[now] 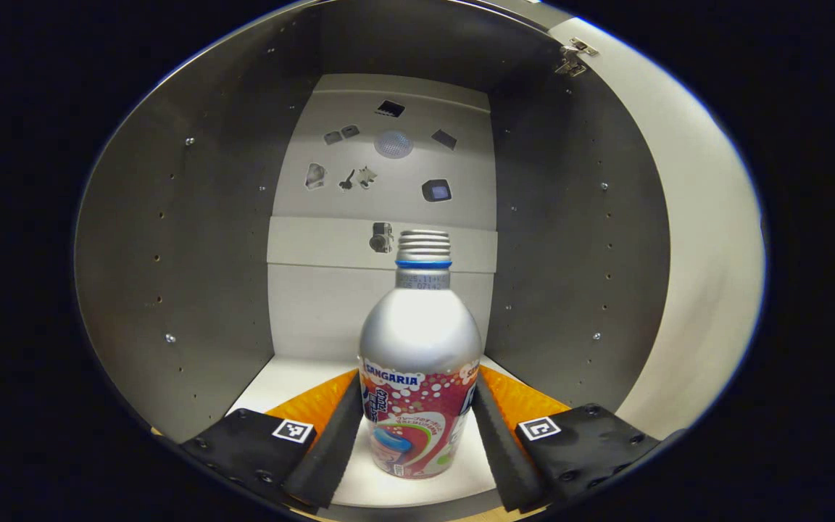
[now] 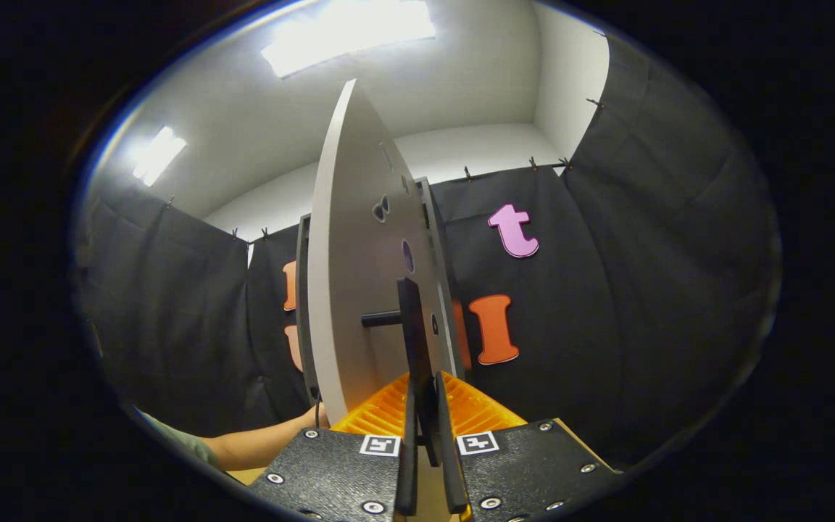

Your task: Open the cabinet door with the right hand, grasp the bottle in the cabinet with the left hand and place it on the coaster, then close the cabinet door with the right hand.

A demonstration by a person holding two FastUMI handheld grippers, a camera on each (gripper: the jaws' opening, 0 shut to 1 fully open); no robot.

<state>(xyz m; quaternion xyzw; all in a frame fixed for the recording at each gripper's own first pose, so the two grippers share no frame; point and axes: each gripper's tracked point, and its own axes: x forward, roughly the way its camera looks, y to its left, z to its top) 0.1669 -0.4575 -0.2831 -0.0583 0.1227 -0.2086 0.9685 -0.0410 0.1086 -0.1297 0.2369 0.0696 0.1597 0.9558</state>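
Left tool (image 1: pixel 417 435), lower centre of the left gripper view: fingers apart, one on each side of the bottle (image 1: pixel 419 362), whether the pads touch it cannot be told; the bottle stands upright, uncapped, on the white floor of the cabinet (image 1: pixel 193 275), grey walls around it, small stickers on the pale back panel at upper centre. Right tool (image 2: pixel 428 442), bottom centre of the right gripper view: fingers clamped together on the dark handle (image 2: pixel 412 326) of the cabinet door (image 2: pixel 352 290), which stands open, edge-on. A person's forearm (image 2: pixel 258 444) lies at lower left.
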